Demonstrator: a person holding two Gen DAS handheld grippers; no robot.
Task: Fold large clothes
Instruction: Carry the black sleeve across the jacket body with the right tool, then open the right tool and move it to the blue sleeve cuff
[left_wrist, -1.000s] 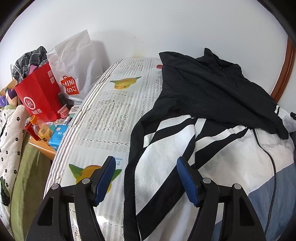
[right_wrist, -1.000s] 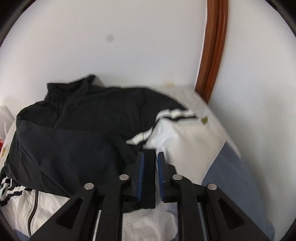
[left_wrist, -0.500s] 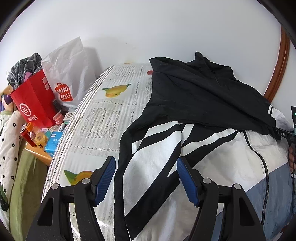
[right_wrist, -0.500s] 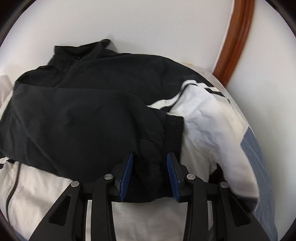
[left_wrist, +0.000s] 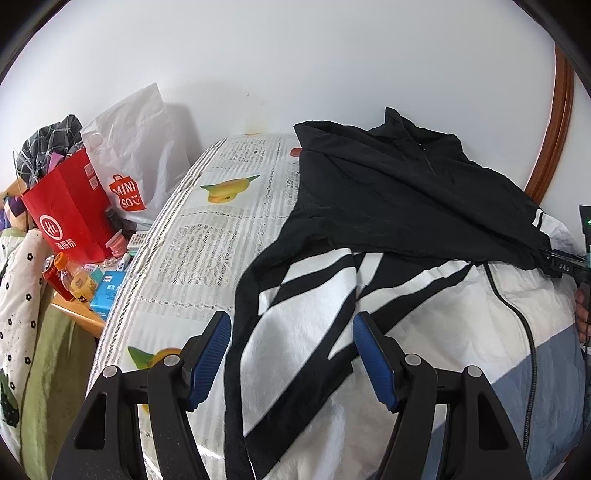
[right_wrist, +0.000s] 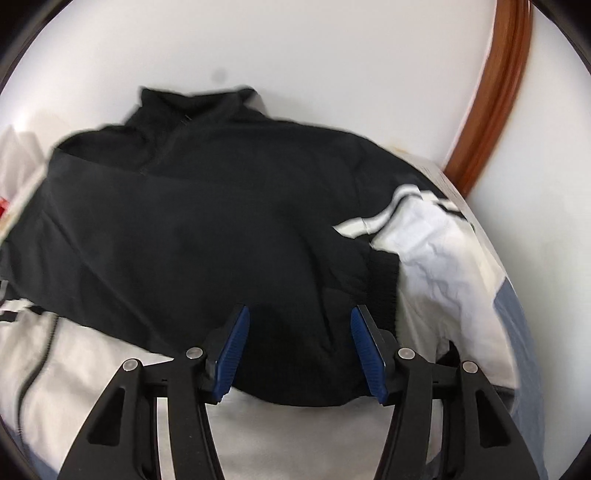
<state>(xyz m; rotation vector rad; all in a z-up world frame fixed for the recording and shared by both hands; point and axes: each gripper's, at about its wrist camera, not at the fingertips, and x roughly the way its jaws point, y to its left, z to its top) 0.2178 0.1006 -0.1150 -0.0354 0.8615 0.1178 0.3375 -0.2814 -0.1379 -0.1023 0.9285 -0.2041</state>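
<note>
Black sleeve (right_wrist: 295, 258) between parted jaws

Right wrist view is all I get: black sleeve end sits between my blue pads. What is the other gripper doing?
Observer: The left gripper hangs open over the other sleeve, the black and white striped one, which lies flat and ungripped.
Operator: Did my right gripper let go?
Observer: Its jaws have just been opening; the right gripper is open with the cuff loose between the pads.
Operator: What lies beyond the jacket on the left?
Observer: Bare patterned bed cover, then a red paper bag and a white shopping bag beside the bed.
</note>
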